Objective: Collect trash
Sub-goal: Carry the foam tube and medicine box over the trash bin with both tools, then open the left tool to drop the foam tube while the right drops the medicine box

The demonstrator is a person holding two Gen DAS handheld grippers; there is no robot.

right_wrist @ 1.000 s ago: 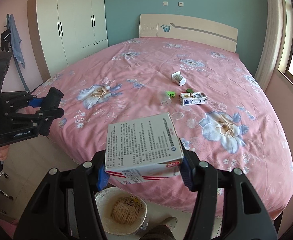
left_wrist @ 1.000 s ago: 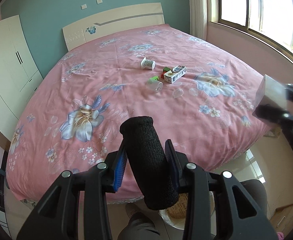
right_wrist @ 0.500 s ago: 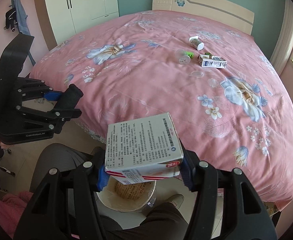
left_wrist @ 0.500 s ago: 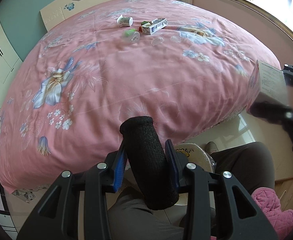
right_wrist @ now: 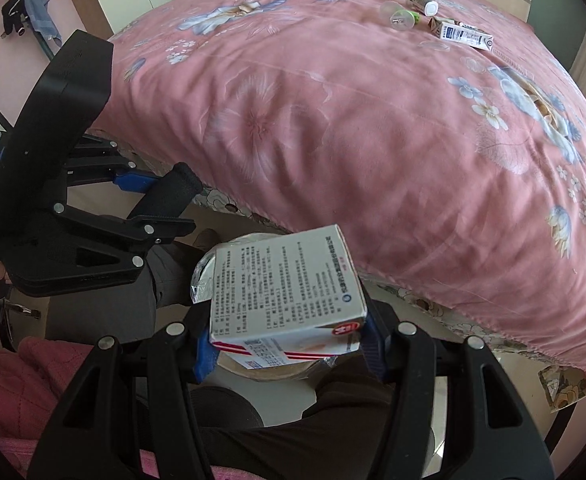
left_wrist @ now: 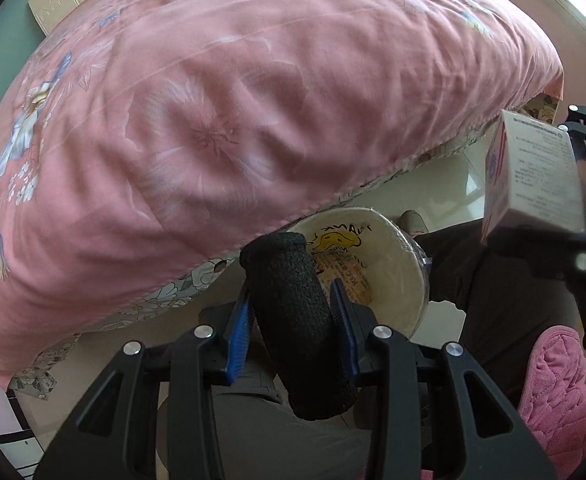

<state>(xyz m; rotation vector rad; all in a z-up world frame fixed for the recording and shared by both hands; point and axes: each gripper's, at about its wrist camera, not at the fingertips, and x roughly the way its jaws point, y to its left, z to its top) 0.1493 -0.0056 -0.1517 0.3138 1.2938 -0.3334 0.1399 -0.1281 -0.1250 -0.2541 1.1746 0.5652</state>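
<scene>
a: what have i got in each hand?

b: my left gripper (left_wrist: 291, 300) has its jaws clamped on a black foam roll (left_wrist: 297, 328), tip pointing down over the paper bowl (left_wrist: 397, 264) on the floor at the near edge of the bed (left_wrist: 213, 100).

a: and the right?

b: the right gripper (right_wrist: 287, 340) grips a white carton (right_wrist: 281, 280), also over the bowl (right_wrist: 203, 276) (small print on its face, too fine to read; a red logo on the end). yellow cartoon and mirrored lettering inside the bowl, not legible.

a: anything left?

b: far on the pink cover: a milk box (right_wrist: 463, 34), a clear cup (right_wrist: 397, 16), a small bottle (right_wrist: 423, 1).
</scene>
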